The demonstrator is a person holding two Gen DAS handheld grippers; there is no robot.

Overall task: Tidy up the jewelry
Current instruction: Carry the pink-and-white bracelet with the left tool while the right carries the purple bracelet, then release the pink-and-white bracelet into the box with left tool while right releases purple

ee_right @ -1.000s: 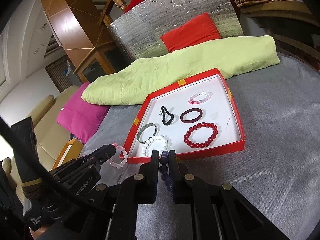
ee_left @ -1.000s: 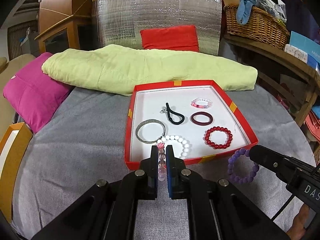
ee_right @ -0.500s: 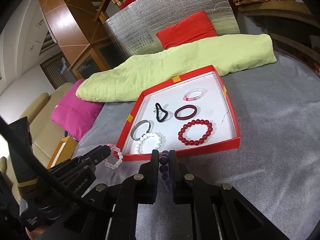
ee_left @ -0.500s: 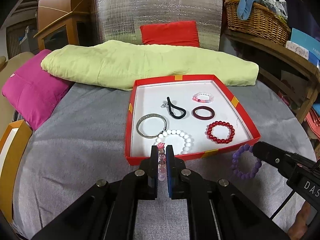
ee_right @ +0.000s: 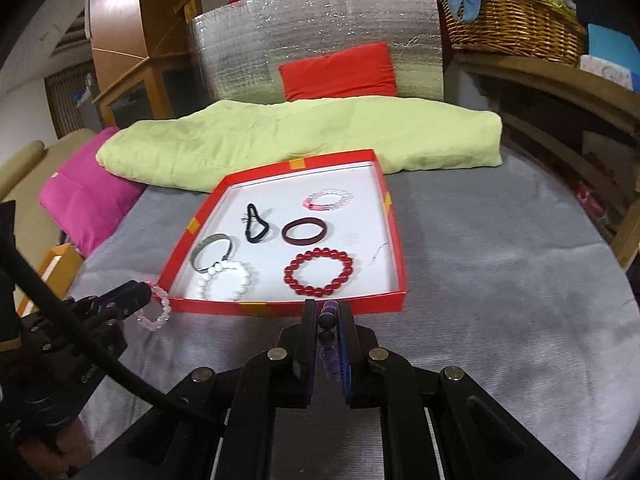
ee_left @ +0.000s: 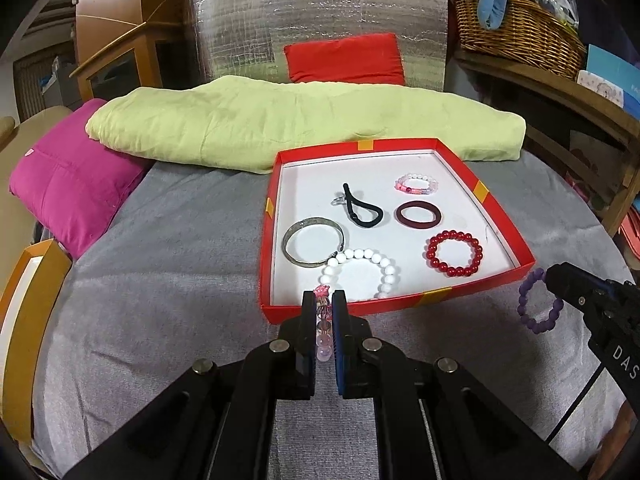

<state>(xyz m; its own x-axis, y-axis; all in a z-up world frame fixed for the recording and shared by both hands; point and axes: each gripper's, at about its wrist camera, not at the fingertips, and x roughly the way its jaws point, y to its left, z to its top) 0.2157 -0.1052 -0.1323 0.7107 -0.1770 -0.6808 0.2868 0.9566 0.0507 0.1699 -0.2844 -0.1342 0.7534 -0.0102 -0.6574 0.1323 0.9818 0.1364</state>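
The left claw (ee_left: 324, 312), low centre of its view, is clamped on a pale pink beaded bracelet (ee_right: 154, 308); the right claw (ee_right: 325, 320) is clamped on a purple beaded bracelet (ee_left: 538, 302); both hang just short of the near wall of the shallow red cardboard tray with a white floor (ee_left: 400, 305), mid-frame. Both strands look light, limp and probably elastic, with smooth beads likely to slip or roll; a pinch across a single bead seems best.

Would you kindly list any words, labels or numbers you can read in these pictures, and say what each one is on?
"DAS": white letters, cut off by the picture's edge, on the body of the right gripper, in the left wrist view.
Raised lettering on the body of the left gripper, in the right wrist view: too dark and blurred to read.
Cards on the shelf: print too small to read.
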